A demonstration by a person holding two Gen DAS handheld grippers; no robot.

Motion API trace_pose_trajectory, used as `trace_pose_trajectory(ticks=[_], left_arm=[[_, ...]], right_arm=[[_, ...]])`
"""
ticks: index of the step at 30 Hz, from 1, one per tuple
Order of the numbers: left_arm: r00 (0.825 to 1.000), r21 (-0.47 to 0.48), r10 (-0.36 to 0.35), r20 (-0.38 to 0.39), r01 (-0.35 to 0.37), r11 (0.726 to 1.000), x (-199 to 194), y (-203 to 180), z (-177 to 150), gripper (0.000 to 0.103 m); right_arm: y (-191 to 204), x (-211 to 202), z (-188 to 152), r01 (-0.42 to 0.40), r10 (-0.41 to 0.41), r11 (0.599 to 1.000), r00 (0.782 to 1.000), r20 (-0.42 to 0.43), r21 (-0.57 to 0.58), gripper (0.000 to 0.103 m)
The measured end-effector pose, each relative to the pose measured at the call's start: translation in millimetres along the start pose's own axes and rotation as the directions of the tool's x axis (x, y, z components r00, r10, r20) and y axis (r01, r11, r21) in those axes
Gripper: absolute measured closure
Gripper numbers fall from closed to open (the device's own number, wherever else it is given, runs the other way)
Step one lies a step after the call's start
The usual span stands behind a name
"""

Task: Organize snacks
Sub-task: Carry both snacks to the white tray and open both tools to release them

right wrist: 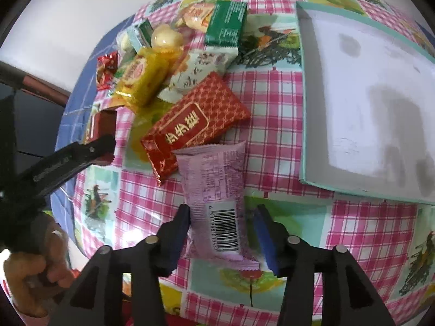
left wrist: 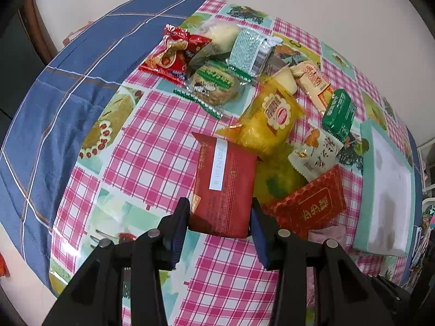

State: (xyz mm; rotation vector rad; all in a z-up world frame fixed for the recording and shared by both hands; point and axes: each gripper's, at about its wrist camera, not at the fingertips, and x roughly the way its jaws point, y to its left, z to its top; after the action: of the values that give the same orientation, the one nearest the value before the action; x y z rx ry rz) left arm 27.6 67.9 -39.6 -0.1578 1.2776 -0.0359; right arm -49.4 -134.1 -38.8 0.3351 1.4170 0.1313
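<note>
My left gripper (left wrist: 220, 217) is shut on a dark red snack packet (left wrist: 224, 182) with a white date label, held just above the checked tablecloth (left wrist: 152, 146). In the right wrist view the same gripper (right wrist: 104, 146) shows at the left with that packet (right wrist: 102, 123). My right gripper (right wrist: 221, 225) stands open around a pink wrapper with a barcode (right wrist: 217, 190) that lies flat on the cloth. Its left pad touches the wrapper and its right pad stands apart. A red patterned packet (right wrist: 195, 119) lies just behind the pink one.
A pile of snacks lies behind: a yellow packet (left wrist: 272, 119), a green one (left wrist: 339, 114), a white one (left wrist: 315, 154), a round biscuit (left wrist: 214, 84) and a red bag (left wrist: 174, 54). A shallow white box with a teal rim (right wrist: 303, 95) lies to the right. A blue blanket (left wrist: 54, 108) lies to the left.
</note>
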Motion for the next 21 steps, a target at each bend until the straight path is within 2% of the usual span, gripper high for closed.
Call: trace_pose_trajectory(ticks=[6, 10, 12, 16, 21], left_arm=[[0.999, 0.006, 0.010, -0.031, -0.010, 1.000, 7, -1, -4, 0.058], [0.999, 0.007, 0.016, -0.039, -0.016, 1.000, 7, 0, -8, 0.058], [0.999, 0.008, 0.016, -0.046, -0.016, 1.000, 6, 0, -12, 0.058], [0.998, 0.003, 0.011, -0.060, -0.010, 1.000, 5, 1, -18, 0.058], [0.999, -0.012, -0.013, -0.051, 0.013, 1.000, -8, 0, -23, 0.058]], right_arm=[[19, 18, -1, 0.077, -0.077, 0.993, 0.997, 0.007, -0.093, 0.051], [26, 21, 2, 0.133, -0.128, 0.982, 0.991, 0.038, -0.136, 0.061], [29, 22, 2, 0.153, -0.147, 0.975, 0.988, 0.048, -0.159, 0.062], [27, 18, -1, 0.142, -0.136, 0.980, 0.989, 0.049, -0.138, 0.064], [11, -4, -4, 0.048, -0.044, 0.996, 0.997, 0.059, -0.078, 0.064]])
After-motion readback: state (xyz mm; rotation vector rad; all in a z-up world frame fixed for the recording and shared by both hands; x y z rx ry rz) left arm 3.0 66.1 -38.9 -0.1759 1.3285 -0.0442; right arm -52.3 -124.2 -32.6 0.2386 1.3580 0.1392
